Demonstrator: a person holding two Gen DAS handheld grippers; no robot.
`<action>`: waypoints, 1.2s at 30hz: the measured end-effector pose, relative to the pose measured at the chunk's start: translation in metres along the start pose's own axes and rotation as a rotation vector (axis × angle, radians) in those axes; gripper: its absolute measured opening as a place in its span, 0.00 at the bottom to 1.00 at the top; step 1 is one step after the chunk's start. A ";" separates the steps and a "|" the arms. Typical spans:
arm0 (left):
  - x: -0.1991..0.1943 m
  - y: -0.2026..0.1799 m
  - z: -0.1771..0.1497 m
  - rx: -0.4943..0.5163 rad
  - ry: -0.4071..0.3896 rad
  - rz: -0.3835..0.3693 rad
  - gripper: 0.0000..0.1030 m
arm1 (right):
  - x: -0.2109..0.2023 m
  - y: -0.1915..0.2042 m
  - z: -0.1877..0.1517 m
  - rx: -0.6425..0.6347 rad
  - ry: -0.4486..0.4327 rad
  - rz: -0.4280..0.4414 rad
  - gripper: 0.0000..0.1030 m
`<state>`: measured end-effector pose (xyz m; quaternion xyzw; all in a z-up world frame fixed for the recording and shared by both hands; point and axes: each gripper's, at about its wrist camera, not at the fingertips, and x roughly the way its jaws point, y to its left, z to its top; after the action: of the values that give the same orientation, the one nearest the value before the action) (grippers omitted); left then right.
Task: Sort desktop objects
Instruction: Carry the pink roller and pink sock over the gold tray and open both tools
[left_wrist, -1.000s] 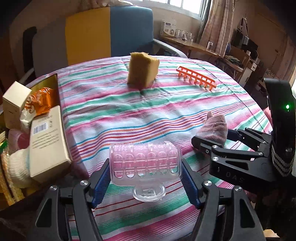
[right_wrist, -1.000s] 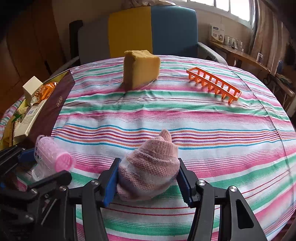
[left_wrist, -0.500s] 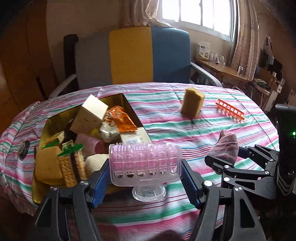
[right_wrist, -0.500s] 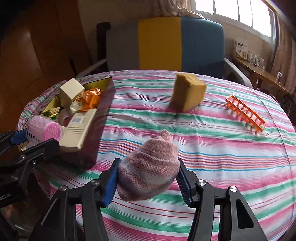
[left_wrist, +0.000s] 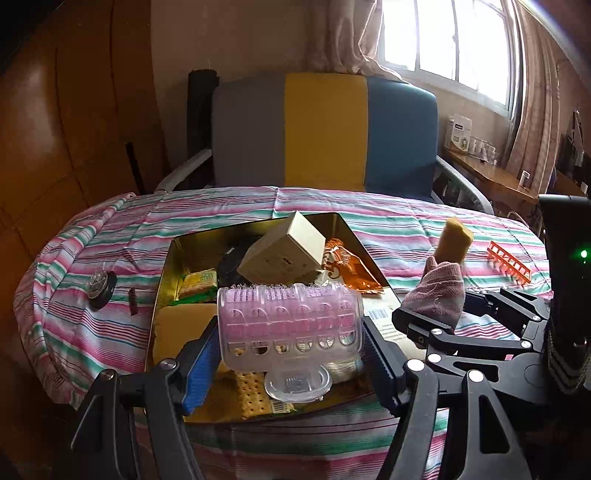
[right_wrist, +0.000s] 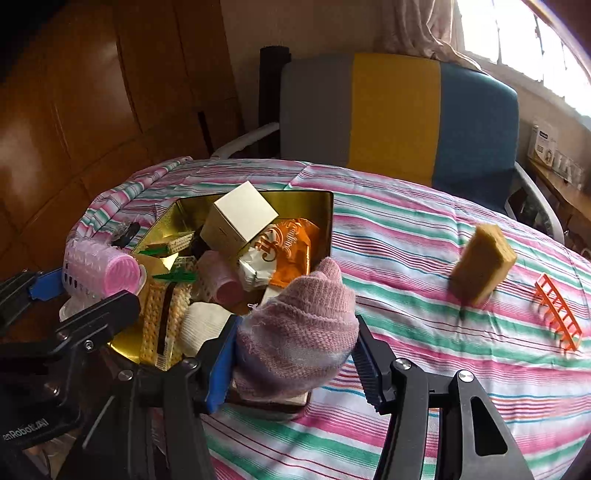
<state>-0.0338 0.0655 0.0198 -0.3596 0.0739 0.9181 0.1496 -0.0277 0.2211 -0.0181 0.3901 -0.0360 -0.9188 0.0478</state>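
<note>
My left gripper is shut on a pink hair roller in a clear case, held above the near end of the gold tin. The roller also shows in the right wrist view. My right gripper is shut on a pink knitted sock, held over the tin's near right corner. The sock also shows in the left wrist view. The tin holds a white box, an orange packet, crackers, another roller and a white sock.
A yellow sponge and an orange plastic rack lie on the striped tablecloth to the right. A small black and clear object sits left of the tin. A striped armchair stands behind the table.
Both grippers have swung left and risen with their loads, from over the open tablecloth to over the gold tin. The sponge and rack now lie far right.
</note>
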 end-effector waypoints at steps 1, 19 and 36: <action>0.001 0.003 0.001 -0.005 0.000 0.005 0.70 | 0.003 0.003 0.003 -0.002 0.002 0.005 0.56; 0.053 0.043 0.019 -0.031 0.032 0.082 0.70 | 0.076 0.027 0.058 -0.022 0.027 0.044 0.56; 0.091 0.056 0.033 -0.044 0.053 0.128 0.71 | 0.081 0.014 0.054 0.017 0.044 0.124 0.62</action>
<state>-0.1367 0.0406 -0.0165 -0.3817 0.0803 0.9173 0.0806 -0.1218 0.1995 -0.0367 0.4077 -0.0669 -0.9049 0.1023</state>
